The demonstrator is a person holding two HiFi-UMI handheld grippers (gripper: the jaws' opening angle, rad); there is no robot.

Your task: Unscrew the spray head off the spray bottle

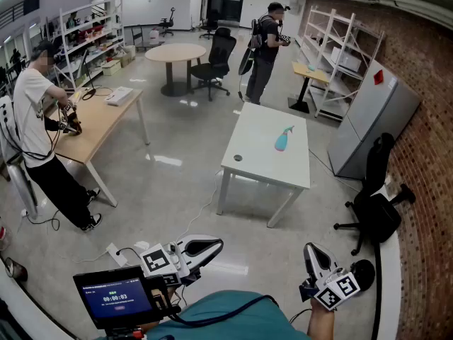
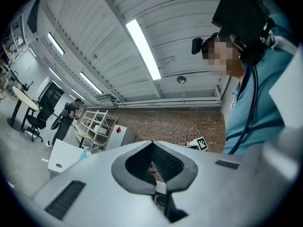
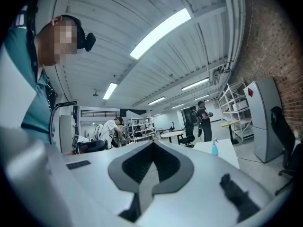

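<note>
On the white desk point(image 1: 262, 137) at mid-room stands the bottle point(image 1: 284, 139), teal, spray head point(image 1: 289, 129) on top — well apart from both tongs. At the bottom of the head view, the left tongs point(image 1: 214, 245) and the right tongs point(image 1: 311, 251) are both closed and empty — jaws meeting tip to tip in each gripper view. A person point(image 1: 35, 119) stands at a wooden desk point(image 1: 95, 122) on the left, a second person point(image 1: 267, 48) near the shelves point(image 1: 340, 55) at the back.
</note>
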